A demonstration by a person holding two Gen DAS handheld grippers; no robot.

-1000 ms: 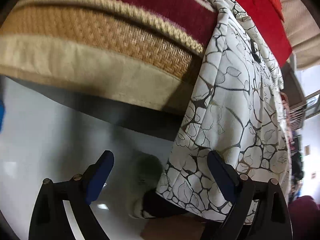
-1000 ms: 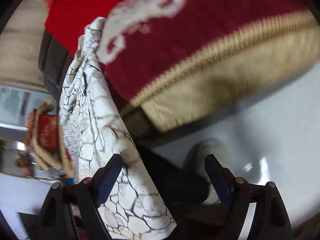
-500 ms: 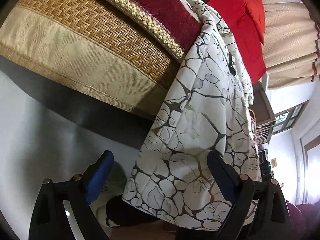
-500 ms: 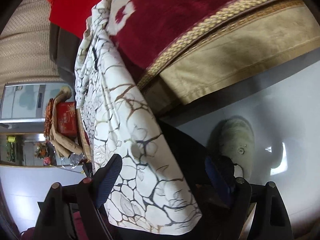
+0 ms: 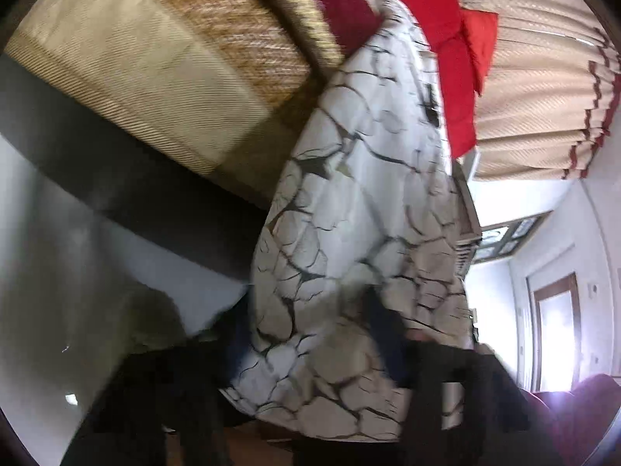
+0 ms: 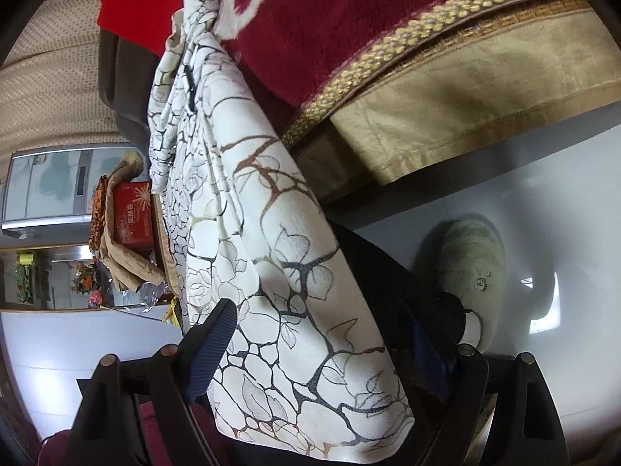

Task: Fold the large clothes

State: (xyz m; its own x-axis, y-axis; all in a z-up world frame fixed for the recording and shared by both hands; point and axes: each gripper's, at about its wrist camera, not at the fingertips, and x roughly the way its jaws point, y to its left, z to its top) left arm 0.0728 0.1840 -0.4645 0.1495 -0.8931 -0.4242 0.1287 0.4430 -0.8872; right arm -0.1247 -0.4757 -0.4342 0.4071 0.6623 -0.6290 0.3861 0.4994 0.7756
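Left tool [image 5: 310, 349] motion-blurred, its grip on the patterned garment [image 5: 368, 202] unclear.

Matt printed cloth garment [image 6: 271, 233], plush red blanket [image 6: 368, 19], glossy pale floor [image 6: 543, 194]

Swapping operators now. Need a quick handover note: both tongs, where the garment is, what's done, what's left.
Left tongs: jaws have just been closing around the hanging lower edge of the white garment with black and brown vein print; the picture is blurred, so a firm grip is unconfirmed.
Right tongs: open, the same garment's hem hanging between the fingers, not pinched.
Garment: draped over the edge of the bed with the dark red blanket, unfolded.
Done: no fold yet.
Left: secure both hem corners, lift, fold.
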